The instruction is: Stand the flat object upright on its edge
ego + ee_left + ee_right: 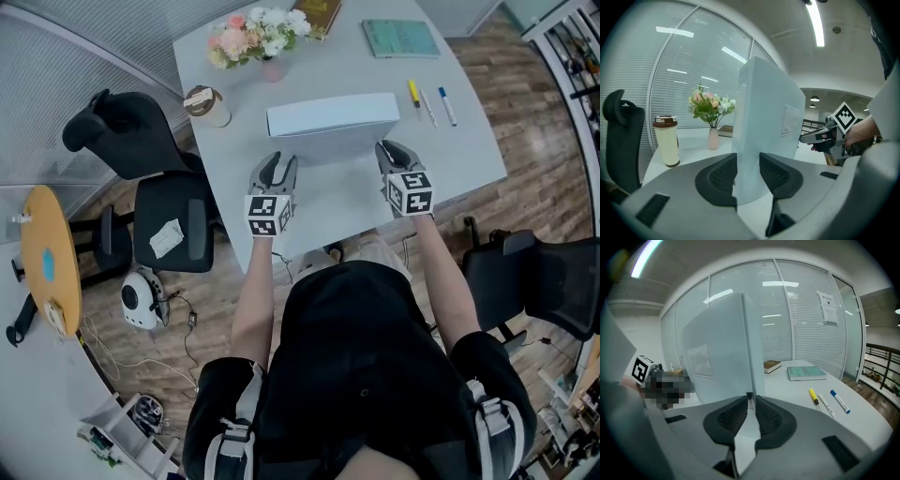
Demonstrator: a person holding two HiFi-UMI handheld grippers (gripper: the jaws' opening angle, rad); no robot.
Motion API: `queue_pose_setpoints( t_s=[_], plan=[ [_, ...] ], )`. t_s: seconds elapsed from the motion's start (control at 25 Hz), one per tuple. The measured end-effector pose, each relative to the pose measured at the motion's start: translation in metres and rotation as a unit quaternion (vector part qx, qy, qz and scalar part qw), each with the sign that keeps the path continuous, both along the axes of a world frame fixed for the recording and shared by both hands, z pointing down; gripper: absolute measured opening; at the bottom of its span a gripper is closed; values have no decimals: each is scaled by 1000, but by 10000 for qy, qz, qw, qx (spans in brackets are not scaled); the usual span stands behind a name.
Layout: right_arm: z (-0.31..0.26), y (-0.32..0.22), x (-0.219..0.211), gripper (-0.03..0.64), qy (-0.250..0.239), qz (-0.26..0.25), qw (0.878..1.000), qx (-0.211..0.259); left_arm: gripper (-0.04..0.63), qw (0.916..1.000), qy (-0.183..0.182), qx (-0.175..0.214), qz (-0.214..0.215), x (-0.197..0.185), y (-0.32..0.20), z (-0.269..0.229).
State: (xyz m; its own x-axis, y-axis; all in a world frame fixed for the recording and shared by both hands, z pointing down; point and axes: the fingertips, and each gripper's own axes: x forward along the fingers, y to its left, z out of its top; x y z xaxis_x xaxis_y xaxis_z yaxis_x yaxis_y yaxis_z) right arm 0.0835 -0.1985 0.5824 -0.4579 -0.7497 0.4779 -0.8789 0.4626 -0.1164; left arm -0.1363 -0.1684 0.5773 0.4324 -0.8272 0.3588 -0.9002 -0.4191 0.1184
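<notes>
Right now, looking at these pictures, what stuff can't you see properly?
- Label on the white box: left gripper view, print too small.
- Brown book: head view, cut off by the top edge.
- Notice on the glass wall: right gripper view, too small to read.
- Bottom edge of the white box: gripper views, hidden behind the left hand-held gripper and right hand-held gripper.

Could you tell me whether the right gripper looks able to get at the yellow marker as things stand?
Probably not yet: bare table lies between the right gripper and the yellow marker, but its jaws are clamped on the upright white box, which it would have to release first.
</notes>
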Motion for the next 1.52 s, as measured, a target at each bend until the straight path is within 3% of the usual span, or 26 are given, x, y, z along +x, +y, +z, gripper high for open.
queue_pose_setpoints(
  t_s=[0.52,0.92,1.52],
  plan=[
    [-8,1,2,69,-48,86,9999,101,144,10000,-25,24,60,-1,6,-2],
    [-21,15,1,63,-244,17,9995,181,144,9998,38,100,-184,-6,18,-11],
    [-29,97,24,25,-302,-198,9992,175,118,9975,435,156,-535,29,94,-31]
  ],
)
